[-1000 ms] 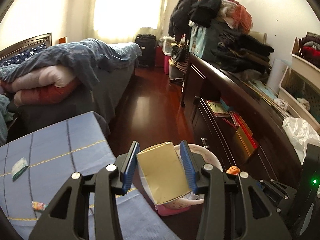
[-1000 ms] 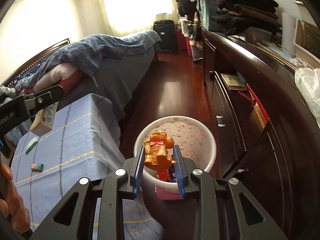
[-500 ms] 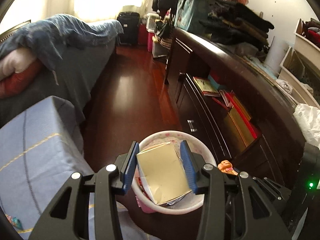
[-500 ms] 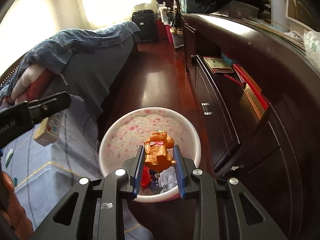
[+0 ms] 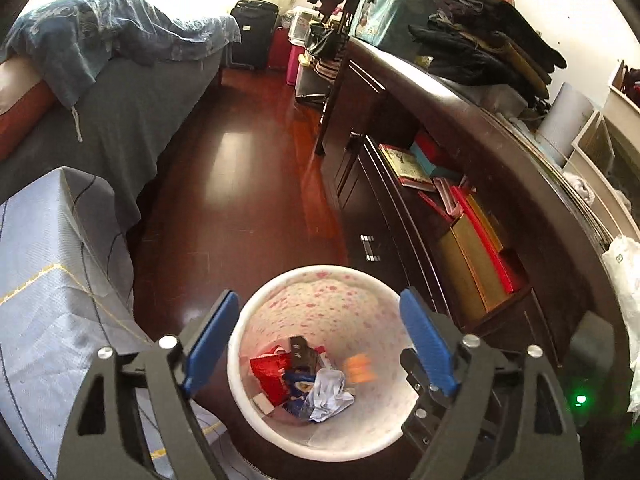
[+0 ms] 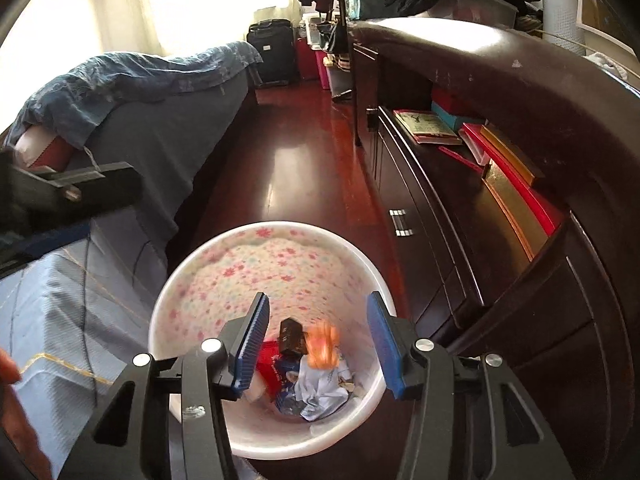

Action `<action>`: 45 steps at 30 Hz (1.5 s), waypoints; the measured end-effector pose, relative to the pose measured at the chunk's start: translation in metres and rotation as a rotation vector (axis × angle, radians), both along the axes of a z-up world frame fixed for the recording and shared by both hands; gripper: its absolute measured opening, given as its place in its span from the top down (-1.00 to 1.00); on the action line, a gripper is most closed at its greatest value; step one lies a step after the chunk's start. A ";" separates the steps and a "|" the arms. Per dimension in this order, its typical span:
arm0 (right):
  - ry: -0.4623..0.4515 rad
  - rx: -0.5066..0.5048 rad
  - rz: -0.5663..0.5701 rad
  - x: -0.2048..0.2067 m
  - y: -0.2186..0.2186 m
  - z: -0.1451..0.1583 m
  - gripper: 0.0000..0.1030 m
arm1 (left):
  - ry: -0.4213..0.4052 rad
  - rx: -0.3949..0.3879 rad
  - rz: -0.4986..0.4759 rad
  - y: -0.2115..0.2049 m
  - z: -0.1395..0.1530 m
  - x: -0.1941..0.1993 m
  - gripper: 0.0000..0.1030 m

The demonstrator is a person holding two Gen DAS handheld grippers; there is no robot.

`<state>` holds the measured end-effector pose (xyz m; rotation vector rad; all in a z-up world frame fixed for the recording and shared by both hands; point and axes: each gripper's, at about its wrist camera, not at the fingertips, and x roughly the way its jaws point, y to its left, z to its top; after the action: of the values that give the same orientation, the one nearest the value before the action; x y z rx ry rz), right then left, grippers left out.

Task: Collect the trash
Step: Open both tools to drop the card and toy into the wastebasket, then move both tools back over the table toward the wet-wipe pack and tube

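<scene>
Both loads released over the bin [image 5: 276, 436]. Left gripper [image 5: 316, 340] opening, nothing between jaws; box gone. Right gripper [image 6: 316, 340] opening, empty; orange toy [image 6: 322, 342] blurred, dropping onto trash [image 6: 316, 392] inside. Drop-off judged complete.

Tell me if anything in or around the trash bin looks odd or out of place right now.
One thing: an orange toy figure, blurred as if mid-fall, is among wrappers and crumpled paper in the flowered bin. A toy looks odd as trash. The bin stands upright, and nothing has spilled on the floor.
</scene>
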<state>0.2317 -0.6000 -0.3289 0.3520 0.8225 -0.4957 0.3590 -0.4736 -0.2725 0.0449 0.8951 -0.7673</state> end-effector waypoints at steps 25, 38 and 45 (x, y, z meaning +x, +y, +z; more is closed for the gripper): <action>-0.065 0.020 0.317 -0.018 0.160 0.077 -0.60 | -0.234 0.149 0.535 0.241 0.077 -0.014 -0.93; -0.043 -0.026 0.621 0.001 0.283 0.084 -0.61 | -0.103 0.323 0.508 0.399 0.025 0.069 -0.93; -0.031 -0.032 0.658 0.012 0.313 0.082 -0.61 | -0.003 0.255 0.243 0.433 -0.004 0.105 -0.93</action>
<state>0.2440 -0.2874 -0.2471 0.0456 0.8448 0.1106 0.4637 -0.0411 -0.2766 0.1594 0.9709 -0.4244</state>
